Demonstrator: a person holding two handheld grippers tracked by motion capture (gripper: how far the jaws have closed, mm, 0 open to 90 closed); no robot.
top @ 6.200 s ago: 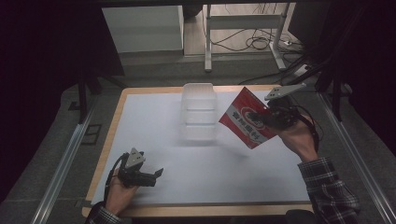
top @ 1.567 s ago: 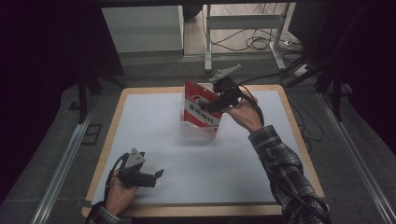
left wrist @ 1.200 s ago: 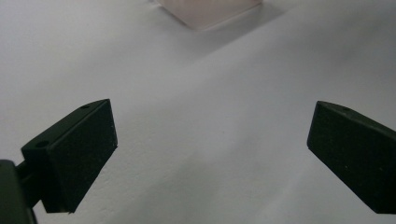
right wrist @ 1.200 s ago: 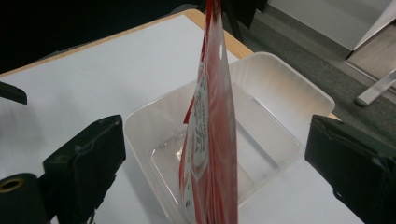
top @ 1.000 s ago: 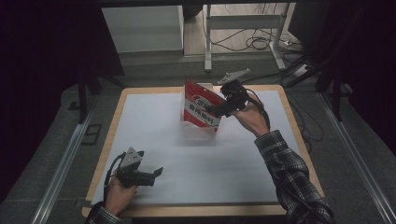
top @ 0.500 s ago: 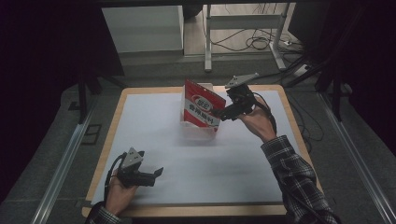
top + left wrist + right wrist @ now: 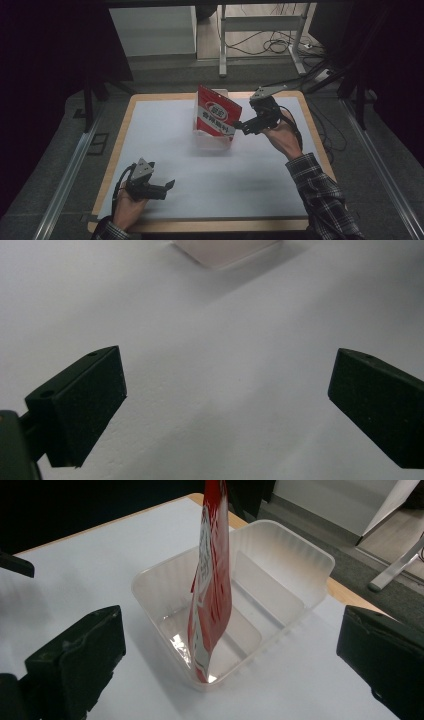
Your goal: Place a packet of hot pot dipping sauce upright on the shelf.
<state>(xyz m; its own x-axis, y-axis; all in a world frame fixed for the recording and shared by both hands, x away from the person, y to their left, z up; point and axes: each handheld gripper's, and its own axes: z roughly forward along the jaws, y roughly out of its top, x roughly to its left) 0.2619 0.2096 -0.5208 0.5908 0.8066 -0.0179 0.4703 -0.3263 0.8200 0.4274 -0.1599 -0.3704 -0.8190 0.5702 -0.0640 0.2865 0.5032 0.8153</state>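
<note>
A: What is the left tool (image 7: 167, 185) doing?

B: It is resting at seven o'clock on the tabletop (image 7: 150, 130), jaws spread wide, gripping nothing.

A: And the red pouch (image 7: 217, 117)?

B: It is standing on edge inside the clear tub (image 7: 280, 575) at twelve o'clock. The right tool (image 7: 239, 125) is sitting just beside it at two o'clock, jaws spread, touching nothing.

A: Any advice?

B: I'd be drawing that tool straight away, since the pouch is looking tippy.

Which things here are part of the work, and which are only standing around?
Part of the work:
red pouch, standing in the clear tub
clear tub
right gripper, open beside the pouch

Standing around:
left gripper, open over bare table
cables on the floor
</note>
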